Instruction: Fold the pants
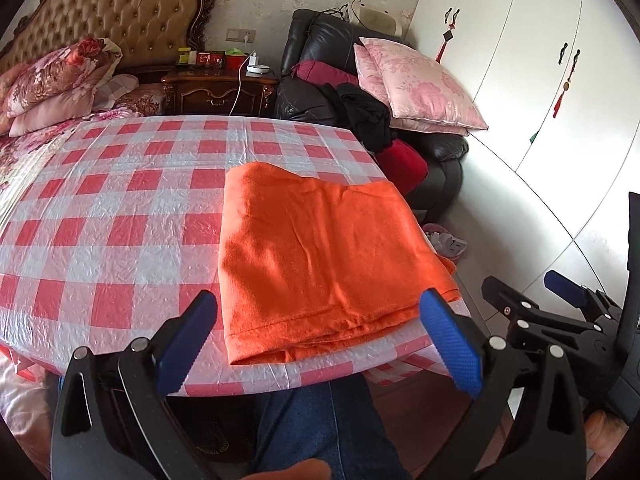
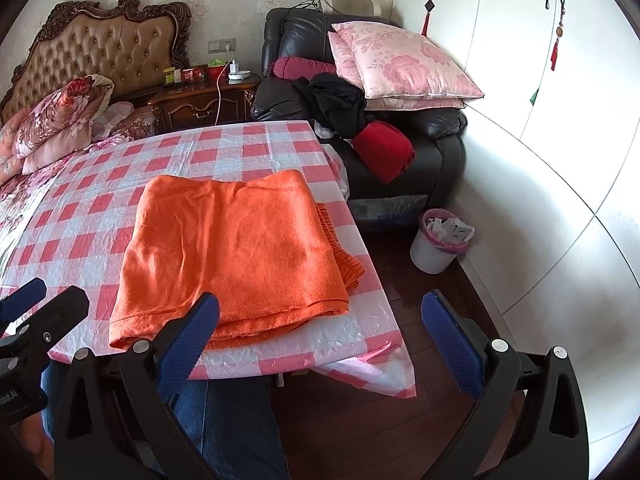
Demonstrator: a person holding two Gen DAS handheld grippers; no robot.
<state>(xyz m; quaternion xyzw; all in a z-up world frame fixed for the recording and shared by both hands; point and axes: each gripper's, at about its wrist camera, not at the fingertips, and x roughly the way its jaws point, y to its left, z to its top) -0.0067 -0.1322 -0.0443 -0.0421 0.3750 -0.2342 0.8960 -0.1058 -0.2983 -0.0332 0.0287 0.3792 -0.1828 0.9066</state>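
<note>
We find the orange pants (image 1: 324,256) folded into a compact, roughly square stack on the red-and-white checked tablecloth (image 1: 112,208), at the table's near right corner; in the right wrist view a lower layer of the pants (image 2: 232,248) juts out along the right side toward the table edge. The folded hem faces us, just inside the near edge.

The left gripper (image 1: 320,328) is held low in front of the table, level with the near edge, its blue-padded fingers (image 1: 450,344) spread wide to either side of the stack's front; nothing is between them and we see no contact with the cloth. The right gripper (image 2: 320,332) sits beside it to the right, likewise spread wide and empty; its left finger overlaps the hem in the view, its right finger hangs over the dark wooden floor (image 2: 360,420) off the table corner. Whether that left pad touches the fabric we cannot tell.

Beneath both tools we note the person's leg in blue jeans (image 1: 320,428). Beyond the table stands a black leather armchair (image 2: 440,148) loaded with pink floral pillows (image 2: 404,64), dark clothing and a red bundle. A white waste bin (image 2: 438,242) stands on the floor near the wardrobe (image 2: 540,80). At left are a bed with tufted headboard (image 1: 120,12) and a nightstand (image 1: 216,92).
</note>
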